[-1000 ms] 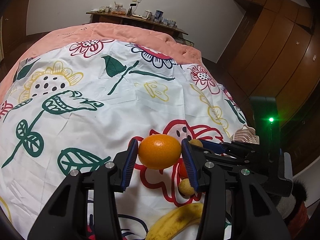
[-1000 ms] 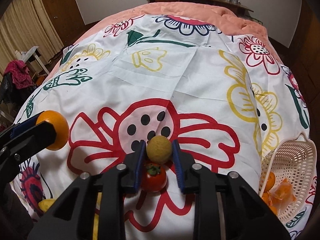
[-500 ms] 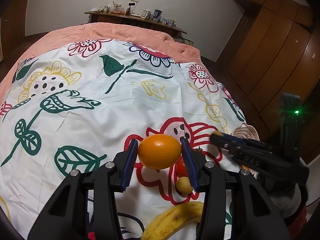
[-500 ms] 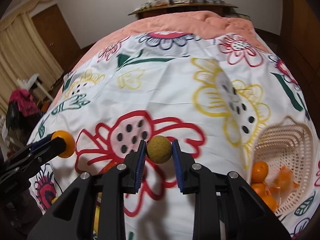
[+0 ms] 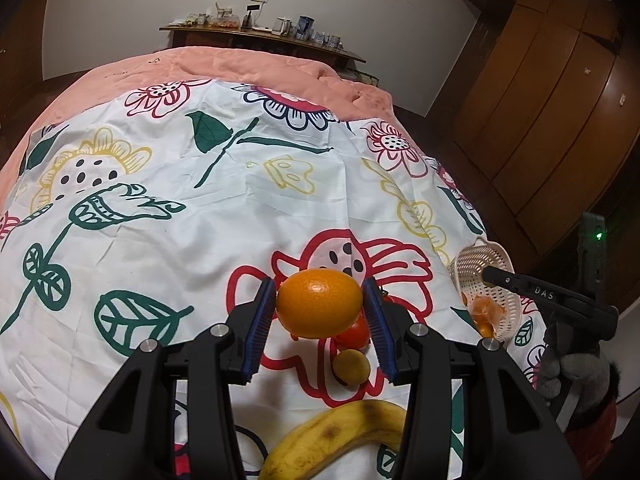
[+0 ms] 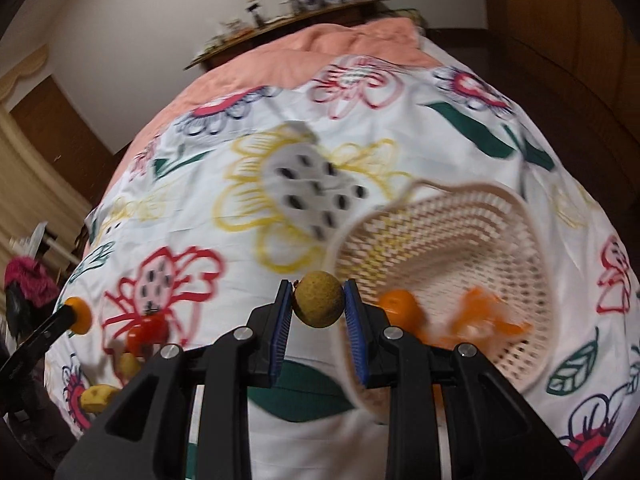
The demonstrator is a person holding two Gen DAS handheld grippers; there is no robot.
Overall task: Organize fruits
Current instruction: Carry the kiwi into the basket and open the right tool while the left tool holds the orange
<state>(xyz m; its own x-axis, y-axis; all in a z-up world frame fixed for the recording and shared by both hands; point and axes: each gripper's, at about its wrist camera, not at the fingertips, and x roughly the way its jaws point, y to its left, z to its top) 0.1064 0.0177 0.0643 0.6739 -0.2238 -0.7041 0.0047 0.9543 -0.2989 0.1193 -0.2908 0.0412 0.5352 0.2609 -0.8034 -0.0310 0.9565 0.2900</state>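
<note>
My left gripper (image 5: 320,304) is shut on an orange (image 5: 319,303), held above the flowered cloth. Under it lie a tomato (image 5: 354,334), a small yellow-brown fruit (image 5: 351,366) and a banana (image 5: 336,440). My right gripper (image 6: 318,300) is shut on a small yellow-brown round fruit (image 6: 318,299), close to the near rim of the white basket (image 6: 480,216). The basket holds an orange (image 6: 398,306) and other orange pieces. In the left wrist view the right gripper's black body (image 5: 548,300) reaches over the basket (image 5: 476,258) at the cloth's right edge.
A white cloth with flowers (image 5: 180,216) covers a bed with a salmon blanket (image 5: 240,64). A wooden shelf with small items (image 5: 260,36) stands behind, wooden wardrobes (image 5: 560,100) to the right. A gloved hand (image 5: 568,368) holds the right gripper.
The right gripper carried its small fruit to the right, from above the tomato to the basket's rim, rolling as it went. The left gripper kept still with the orange.
</note>
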